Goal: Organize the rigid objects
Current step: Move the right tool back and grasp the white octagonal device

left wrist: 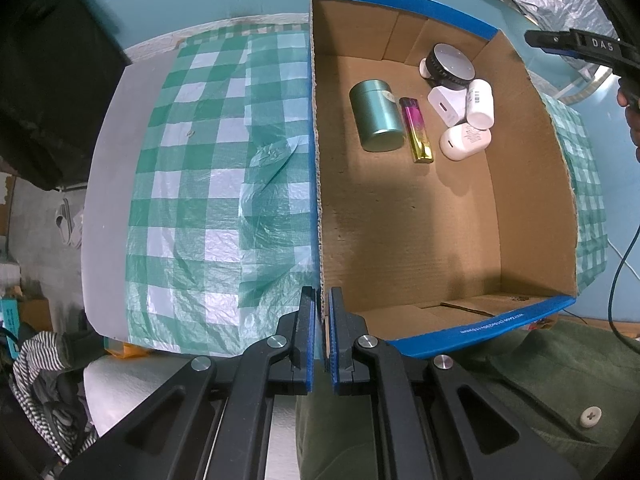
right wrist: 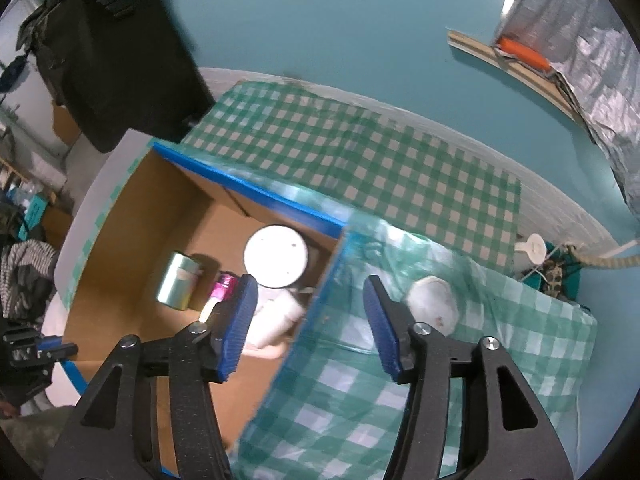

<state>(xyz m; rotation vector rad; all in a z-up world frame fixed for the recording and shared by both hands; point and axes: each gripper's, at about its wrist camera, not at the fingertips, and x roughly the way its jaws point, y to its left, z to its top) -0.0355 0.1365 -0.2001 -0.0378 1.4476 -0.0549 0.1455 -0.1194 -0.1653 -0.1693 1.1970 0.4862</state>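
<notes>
While clamped tight on the cardboard box [left wrist: 404, 208] wall by the left gripper [left wrist: 322, 300], presumably steadying it, and with the right gripper [right wrist: 308, 300] empty, half-spread above the rim, green tin [left wrist: 376, 116], lighter [left wrist: 416, 130] and white bottles [left wrist: 466, 142] gathered inside.

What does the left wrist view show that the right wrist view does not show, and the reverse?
Only the left wrist view shows the left gripper shut on the cardboard box wall, plus the white charger and both white bottles clearly.

Only the right wrist view shows the right gripper, open with nothing between its pads, and a white round object lying outside the box on the checked cloth.

Both views share the box, the green tin, the pink lighter and the round white-topped item.
</notes>
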